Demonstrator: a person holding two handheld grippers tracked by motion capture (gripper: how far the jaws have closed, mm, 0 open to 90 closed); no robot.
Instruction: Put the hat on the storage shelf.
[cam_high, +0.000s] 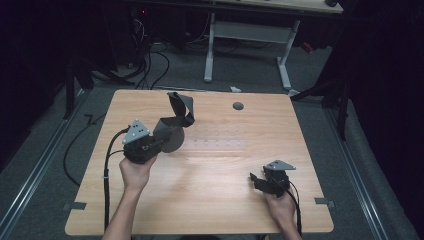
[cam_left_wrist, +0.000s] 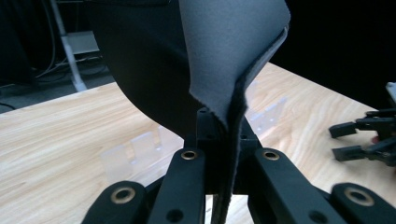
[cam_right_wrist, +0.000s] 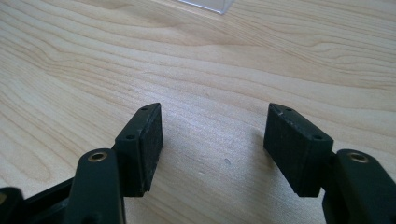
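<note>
Left gripper lifting grey cloth above bench.

Jaws of left gripper clamped tight on cloth's folded edge, cloth curling up toward 12 o'clock, clear of wood. Right gripper at 4 o'clock on bench, jaws parted wide with nothing between, pads just above bare wood. Clear plastic rack lying flat near centre, at 3 o'clock of cloth.

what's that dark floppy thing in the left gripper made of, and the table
Dark sheet: looks like soft matte fabric or felt, grey on one face and black on the other, with a fuzzy cut edge; it curls limply from the left gripper. Table: pale wood-grain top, smooth, perhaps laminate.
</note>
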